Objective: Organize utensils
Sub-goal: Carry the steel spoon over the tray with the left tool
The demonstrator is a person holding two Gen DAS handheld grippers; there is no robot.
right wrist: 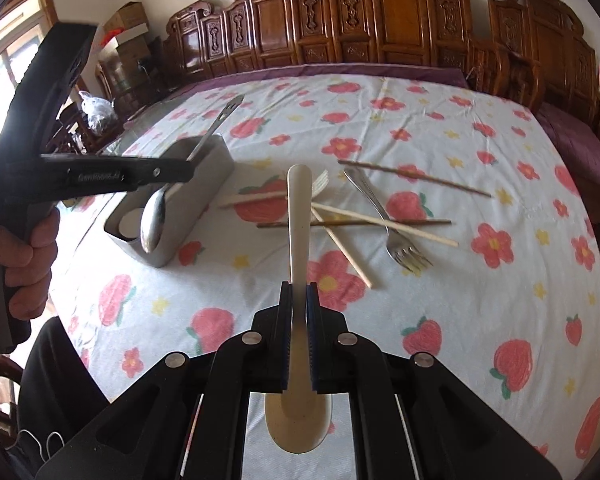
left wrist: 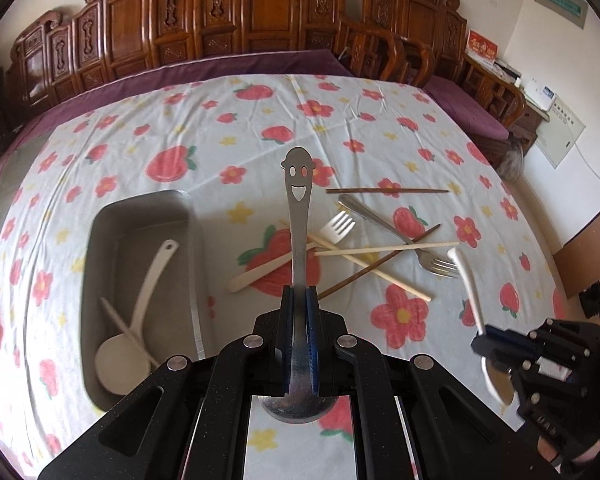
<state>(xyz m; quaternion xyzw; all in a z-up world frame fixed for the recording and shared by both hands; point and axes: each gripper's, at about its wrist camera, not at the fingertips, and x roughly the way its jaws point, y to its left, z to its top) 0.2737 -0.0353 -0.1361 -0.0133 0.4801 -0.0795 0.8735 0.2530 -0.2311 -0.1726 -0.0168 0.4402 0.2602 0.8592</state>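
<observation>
My left gripper [left wrist: 300, 292] is shut on a steel smiley-face spoon [left wrist: 298, 216], handle pointing away, held above the cloth just right of the grey tray [left wrist: 188, 240]. The tray holds a cream spoon [left wrist: 132, 336] and a chopstick. My right gripper [right wrist: 299, 290] is shut on a cream plastic spoon [right wrist: 299, 216], handle forward. The right gripper also shows in the left wrist view [left wrist: 488, 340]. The left gripper [right wrist: 188, 172] shows in the right wrist view, its steel spoon [right wrist: 154, 224] hanging over the tray [right wrist: 204, 196].
On the flowered tablecloth [left wrist: 380, 128] lie a steel fork [left wrist: 400, 236], a cream fork [left wrist: 336, 228], light chopsticks [left wrist: 384, 250] and dark chopsticks [left wrist: 386, 191] in a loose pile. Carved wooden chairs [left wrist: 260, 20] line the far edge.
</observation>
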